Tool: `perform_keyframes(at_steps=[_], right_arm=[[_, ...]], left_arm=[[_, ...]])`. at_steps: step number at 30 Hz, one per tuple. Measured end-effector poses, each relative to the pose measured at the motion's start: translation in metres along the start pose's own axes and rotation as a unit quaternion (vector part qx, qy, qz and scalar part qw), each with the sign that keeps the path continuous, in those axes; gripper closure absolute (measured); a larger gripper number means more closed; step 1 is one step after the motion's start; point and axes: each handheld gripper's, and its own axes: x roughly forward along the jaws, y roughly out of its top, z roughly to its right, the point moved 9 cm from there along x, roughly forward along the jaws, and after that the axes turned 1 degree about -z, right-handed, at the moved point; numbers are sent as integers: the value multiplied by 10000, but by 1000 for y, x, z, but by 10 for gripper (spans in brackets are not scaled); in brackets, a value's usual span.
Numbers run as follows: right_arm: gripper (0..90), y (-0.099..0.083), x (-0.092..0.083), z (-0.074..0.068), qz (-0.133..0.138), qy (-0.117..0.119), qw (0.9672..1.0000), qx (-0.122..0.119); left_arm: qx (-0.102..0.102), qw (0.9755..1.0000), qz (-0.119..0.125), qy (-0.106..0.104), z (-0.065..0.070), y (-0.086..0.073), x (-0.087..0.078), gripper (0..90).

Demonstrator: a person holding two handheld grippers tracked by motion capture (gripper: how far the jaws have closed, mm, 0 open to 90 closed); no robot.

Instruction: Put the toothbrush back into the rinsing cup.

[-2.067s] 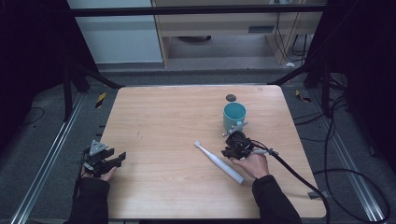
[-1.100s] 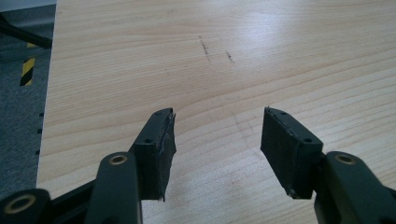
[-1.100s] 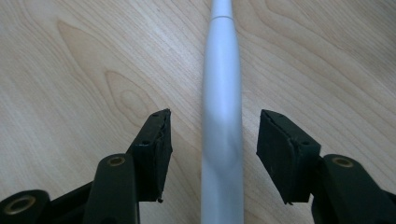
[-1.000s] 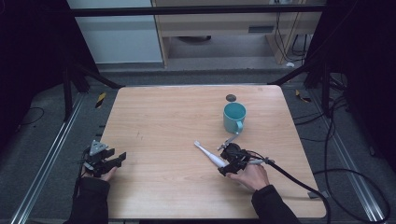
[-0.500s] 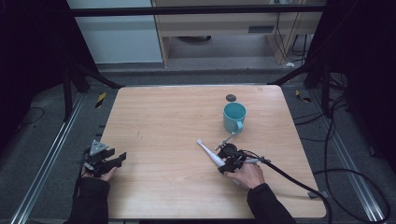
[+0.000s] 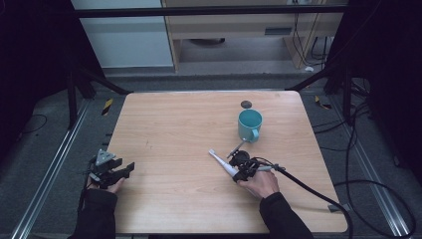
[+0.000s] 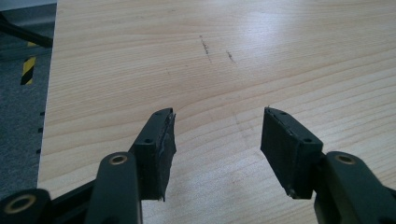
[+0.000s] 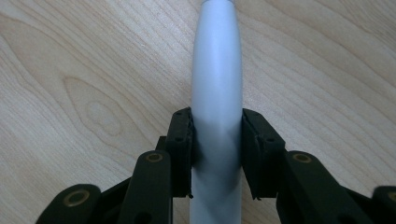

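Note:
A white electric toothbrush (image 6: pixel 222 163) lies on the wooden table (image 6: pixel 174 124), its head pointing up-left. My right gripper (image 6: pixel 240 171) is low over its handle. In the right gripper view the grey-white handle (image 8: pixel 217 70) runs straight up between the jaws, and both pads (image 8: pixel 181 149) press on its sides. These jaws have just been closing, with the handle between them. A teal mug (image 6: pixel 249 125) stands upright just beyond. My left gripper (image 6: pixel 128 168) rests at the table's left front edge, and in its own view it (image 7: pixel 217 135) is open over bare wood.
A small dark round object (image 6: pixel 246 104) lies behind the mug. The right gripper's black cable (image 6: pixel 308 186) trails off to the right front. Metal rails and floor cables surround the table.
My right gripper came from beside the mug toward the near edge and down onto the toothbrush handle, then narrowed its jaws around it. The left gripper has stayed put.

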Motion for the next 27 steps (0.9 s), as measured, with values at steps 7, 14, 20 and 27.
perform_keyframes(at_steps=[7,14,20,27], right_arm=[[666,2,-2,0,175,100,9997,103],[666,8,-20,-3,578,311,9977,142],[666,16,-36,-1,1066,423,9932,199],[666,30,-54,5,1834,443,9817,271]], left_arm=[[10,10000,-8,7,0,1,0,444],[11,10000,-1,4,1,1,1,445],[21,10000,-7,8,1,1,1,445],[33,10000,9,-2,2,1,1,445]])
